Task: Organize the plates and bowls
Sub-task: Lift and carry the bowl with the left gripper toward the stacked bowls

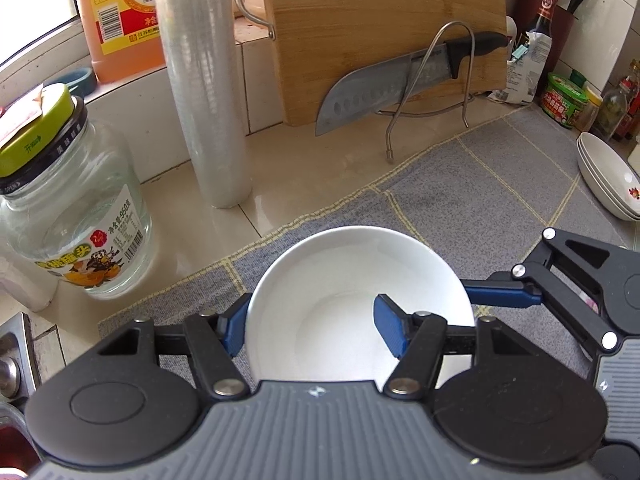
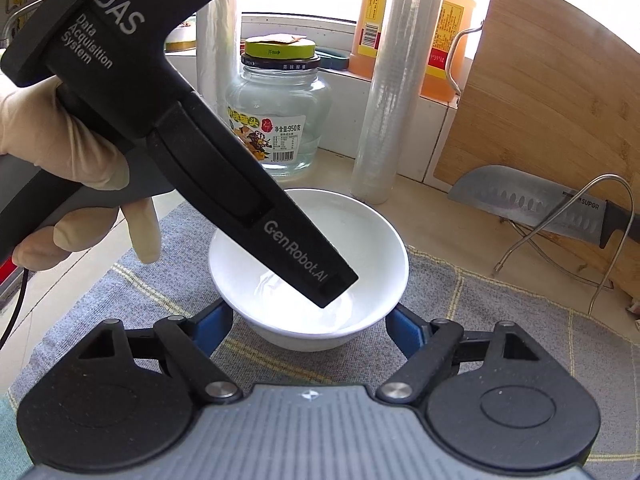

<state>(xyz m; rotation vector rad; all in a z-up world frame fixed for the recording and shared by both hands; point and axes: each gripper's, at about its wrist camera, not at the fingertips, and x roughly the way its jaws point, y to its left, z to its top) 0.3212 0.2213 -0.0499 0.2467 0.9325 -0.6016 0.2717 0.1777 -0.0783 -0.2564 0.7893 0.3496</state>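
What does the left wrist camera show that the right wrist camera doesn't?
Only the left wrist view shows the stack of white plates at the right edge, the sauce bottles and green-lidded tub in the far corner, and the left gripper with its jaws across the bowl's wall.

Only the right wrist view shows the gloved hand on the left gripper's handle.

Both show the white bowl, glass jar, cling film roll, cutting board, knife and grey mat.

The left hand-held gripper (image 1: 310, 326), held in a gloved hand (image 2: 72, 172) at frame left, clamps one wall of a white bowl (image 1: 352, 276), while the right hand-held gripper (image 2: 308, 330) straddles it, jaws apart.
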